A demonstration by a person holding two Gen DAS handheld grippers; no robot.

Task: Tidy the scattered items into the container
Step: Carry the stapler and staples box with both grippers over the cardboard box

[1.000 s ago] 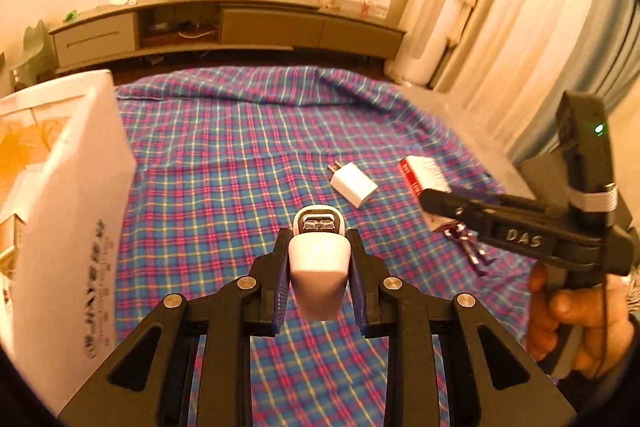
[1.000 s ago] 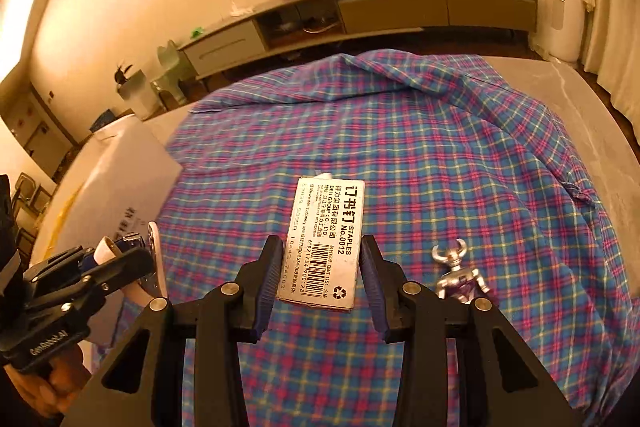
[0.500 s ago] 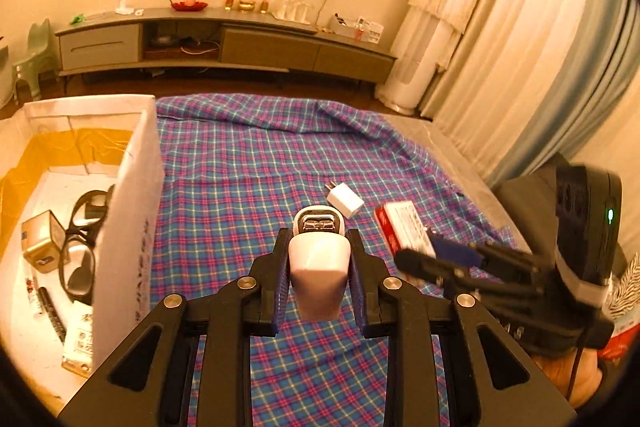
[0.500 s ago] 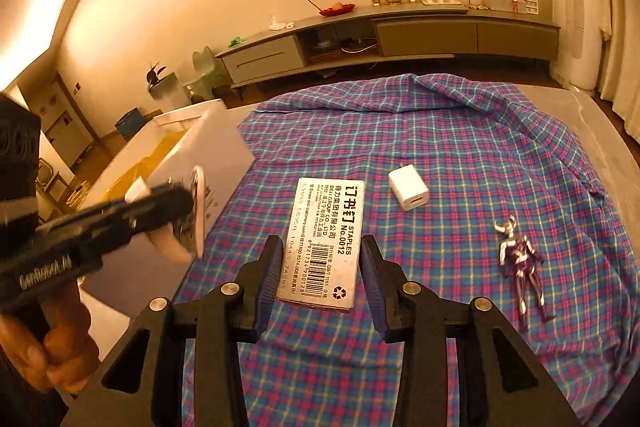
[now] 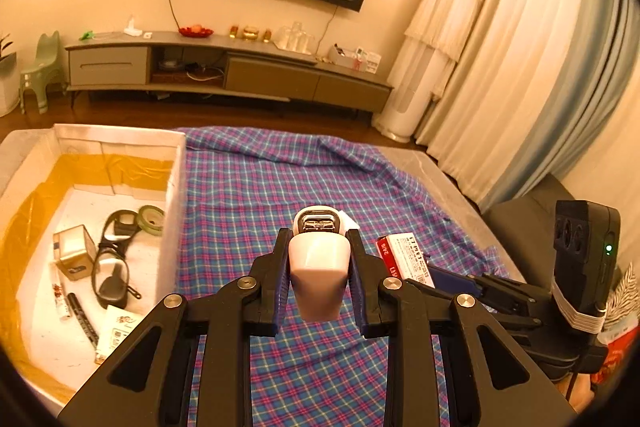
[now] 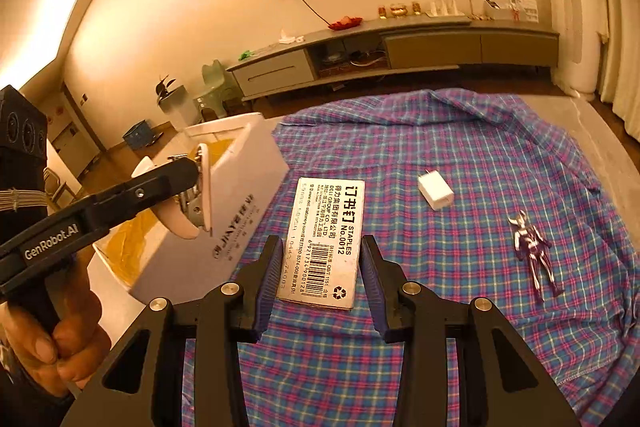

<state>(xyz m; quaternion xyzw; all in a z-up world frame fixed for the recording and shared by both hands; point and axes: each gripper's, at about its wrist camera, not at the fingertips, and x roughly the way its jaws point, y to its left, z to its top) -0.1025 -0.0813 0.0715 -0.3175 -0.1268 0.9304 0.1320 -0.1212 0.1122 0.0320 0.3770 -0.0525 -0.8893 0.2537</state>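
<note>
A small white stapler [image 5: 318, 271] was held tight in the jaws of the left gripper [image 5: 319, 281]. A flat grey box of staples [image 6: 326, 239] was pinched in the jaws of the right gripper [image 6: 318, 281]. Both were held above the checked blue cloth [image 6: 460, 147], beside the open white box [image 5: 120, 139]. The carrying step was judged under way; next, each thing would need to be brought over the box and let go.

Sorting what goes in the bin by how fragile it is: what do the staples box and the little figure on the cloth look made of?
The staples box looks like thin cardboard, matte, with printed text, a barcode and a recycling mark. The figure on the plaid cloth has a shiny silver and purple finish with bright glints; probably moulded plastic, though painted metal cannot be ruled out.
</note>
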